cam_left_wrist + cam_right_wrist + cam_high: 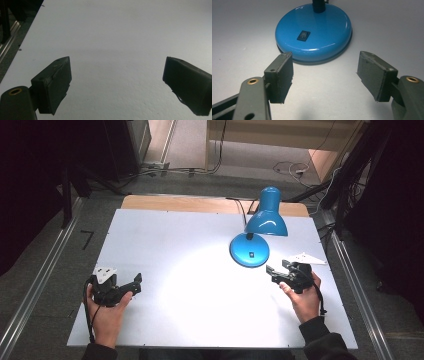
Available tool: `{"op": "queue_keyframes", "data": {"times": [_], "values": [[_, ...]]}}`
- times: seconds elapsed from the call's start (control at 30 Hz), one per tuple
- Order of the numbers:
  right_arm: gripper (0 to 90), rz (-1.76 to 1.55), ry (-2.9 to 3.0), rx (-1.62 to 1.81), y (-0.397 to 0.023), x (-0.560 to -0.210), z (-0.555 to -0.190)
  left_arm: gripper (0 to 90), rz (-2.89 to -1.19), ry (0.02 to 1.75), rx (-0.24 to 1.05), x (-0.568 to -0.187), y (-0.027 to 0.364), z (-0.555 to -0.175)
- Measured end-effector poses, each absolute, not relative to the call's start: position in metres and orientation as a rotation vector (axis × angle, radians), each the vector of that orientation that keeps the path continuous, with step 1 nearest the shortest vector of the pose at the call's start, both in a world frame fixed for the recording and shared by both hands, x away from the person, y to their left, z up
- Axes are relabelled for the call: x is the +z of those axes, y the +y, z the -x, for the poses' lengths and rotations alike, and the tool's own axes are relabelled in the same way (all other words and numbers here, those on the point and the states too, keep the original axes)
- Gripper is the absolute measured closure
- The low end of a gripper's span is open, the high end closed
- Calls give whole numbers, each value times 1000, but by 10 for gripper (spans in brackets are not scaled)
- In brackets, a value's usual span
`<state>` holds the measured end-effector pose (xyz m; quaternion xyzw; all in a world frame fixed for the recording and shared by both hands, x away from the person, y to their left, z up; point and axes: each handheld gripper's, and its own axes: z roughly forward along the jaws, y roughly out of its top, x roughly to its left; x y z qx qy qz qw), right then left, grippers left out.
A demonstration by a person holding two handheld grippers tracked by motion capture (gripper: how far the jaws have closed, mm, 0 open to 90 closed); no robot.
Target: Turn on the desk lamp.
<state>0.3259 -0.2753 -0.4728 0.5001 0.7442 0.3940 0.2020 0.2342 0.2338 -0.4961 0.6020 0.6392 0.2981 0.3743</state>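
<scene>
We see a broad white surface [190,270], flat and matte, with a strip of bare wood along its far edge. A pool of light falls on its middle. Under close view its skin looks faintly grainy.

Next in size is the blue lamp [265,217], glossy enamel with a bell-shaped shade tilted down toward the surface. It stands on the far right part of the surface. Its round, domed base [314,32] carries a small black rocker switch [303,35], and a black stem rises from the middle of the base. A dark cord runs from the lamp toward the far edge.

The left claw [136,284] sits low at the near left, held in a hand [107,312]. Its two black jaws are spread wide with nothing between them, above bare white surface.

The right claw [274,272] is held by the other hand [304,297], just beside the base on its near right. Its blocky, rough-edged jaws stand wide apart, empty, pointing at the base without touching it.
</scene>
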Motion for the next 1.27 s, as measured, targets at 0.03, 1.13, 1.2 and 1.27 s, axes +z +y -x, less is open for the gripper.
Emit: {"op": "queue_keyframes", "data": {"times": [0.03,1.13,1.2,1.27], "values": [[276,-1395,2074,1102,-277,-473,-325,87,-1543,1636,764,-496,234,-234],[263,-1560,1965,990,-358,-494,-290,87,-1543,1633,758,-496,233,-234],[263,-1571,1953,979,-361,-496,-290,87,-1543,1633,757,-496,233,-234],[253,-1590,1939,948,-366,-500,-292,87,-1544,1632,758,-496,232,-234]]}}
